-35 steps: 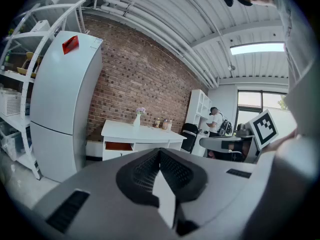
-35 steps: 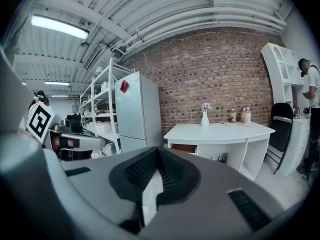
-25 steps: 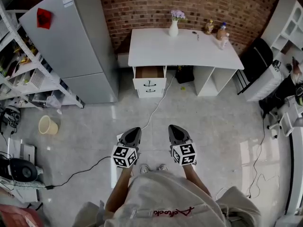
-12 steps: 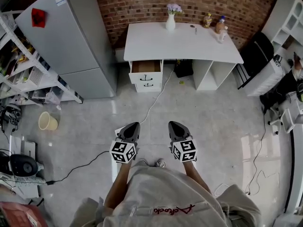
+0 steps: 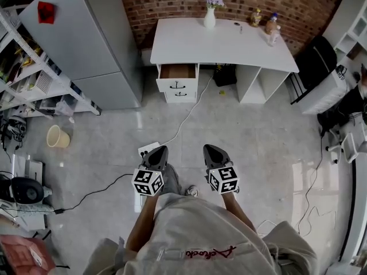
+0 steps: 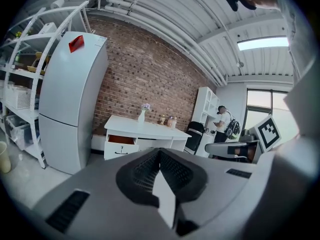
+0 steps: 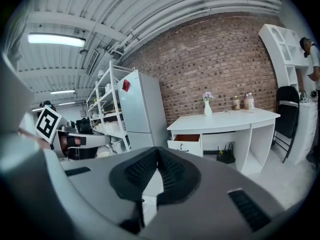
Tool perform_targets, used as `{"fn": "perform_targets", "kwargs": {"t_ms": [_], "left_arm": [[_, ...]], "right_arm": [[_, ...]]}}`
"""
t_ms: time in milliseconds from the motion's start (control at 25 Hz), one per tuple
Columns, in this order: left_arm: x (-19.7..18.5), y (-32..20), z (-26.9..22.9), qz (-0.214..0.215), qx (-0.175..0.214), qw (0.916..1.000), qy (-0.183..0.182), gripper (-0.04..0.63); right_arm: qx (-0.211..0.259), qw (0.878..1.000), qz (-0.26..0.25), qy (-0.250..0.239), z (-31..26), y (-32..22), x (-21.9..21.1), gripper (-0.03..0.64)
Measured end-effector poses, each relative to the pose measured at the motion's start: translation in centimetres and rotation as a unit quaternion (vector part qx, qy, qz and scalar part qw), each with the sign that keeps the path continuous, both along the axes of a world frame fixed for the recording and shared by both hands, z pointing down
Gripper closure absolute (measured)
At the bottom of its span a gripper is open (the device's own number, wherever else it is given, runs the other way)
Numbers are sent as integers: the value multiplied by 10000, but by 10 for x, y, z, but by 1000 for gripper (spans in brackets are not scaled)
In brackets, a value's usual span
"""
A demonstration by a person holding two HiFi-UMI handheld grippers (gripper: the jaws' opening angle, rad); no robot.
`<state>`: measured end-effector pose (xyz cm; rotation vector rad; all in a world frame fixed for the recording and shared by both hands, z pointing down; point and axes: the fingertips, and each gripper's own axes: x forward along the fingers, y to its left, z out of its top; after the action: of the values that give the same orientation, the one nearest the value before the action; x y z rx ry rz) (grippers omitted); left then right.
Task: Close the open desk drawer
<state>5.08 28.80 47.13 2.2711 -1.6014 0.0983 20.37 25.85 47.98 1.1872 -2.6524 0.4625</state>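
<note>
The white desk stands against the brick wall, far ahead of me. Its top left drawer is pulled out and shows a brown inside; a closed drawer sits below it. My left gripper and right gripper are held side by side over the floor, well short of the desk. Both are shut with nothing between their pads. The left gripper view shows the left gripper below the open drawer. In the right gripper view the right gripper sits below the drawer.
A grey fridge stands left of the desk, with white shelving and a bucket further left. A cable runs across the floor to a power strip. A vase and bottles are on the desk. A black chair is at the right.
The person has stepped forward, one leg now under the grippers. The power strip has come into view by the left gripper. Both grippers stay shut and side by side.
</note>
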Motion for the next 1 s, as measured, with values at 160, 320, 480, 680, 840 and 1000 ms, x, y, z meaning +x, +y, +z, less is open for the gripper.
{"fn": "perform_targets", "kwargs": {"t_ms": [160,320,480,680,840,1000], "left_arm": [[-6,-2,-3,-52,21,10000,-35,583],[-14,-9,2,-90,-5,10000,5,583],[-18,-22,7,-28,-43,10000,45,583],[-29,-48,13,64,-68,9999,96,583],[-44,-80,19,63,-111,9998,183,583],[-57,-114,27,127,-217,9994,252,583]], "right_arm": [[-54,9999,-92,-33,2,-4,-7,598],[-62,9999,-146,-45,4,-11,-17,598],[-134,9998,-123,-24,10,-23,-23,598],[-153,9999,-58,19,15,-46,-36,598],[-223,9997,-30,79,22,-73,-49,598],[-321,9994,-15,129,27,-106,-65,598]]}}
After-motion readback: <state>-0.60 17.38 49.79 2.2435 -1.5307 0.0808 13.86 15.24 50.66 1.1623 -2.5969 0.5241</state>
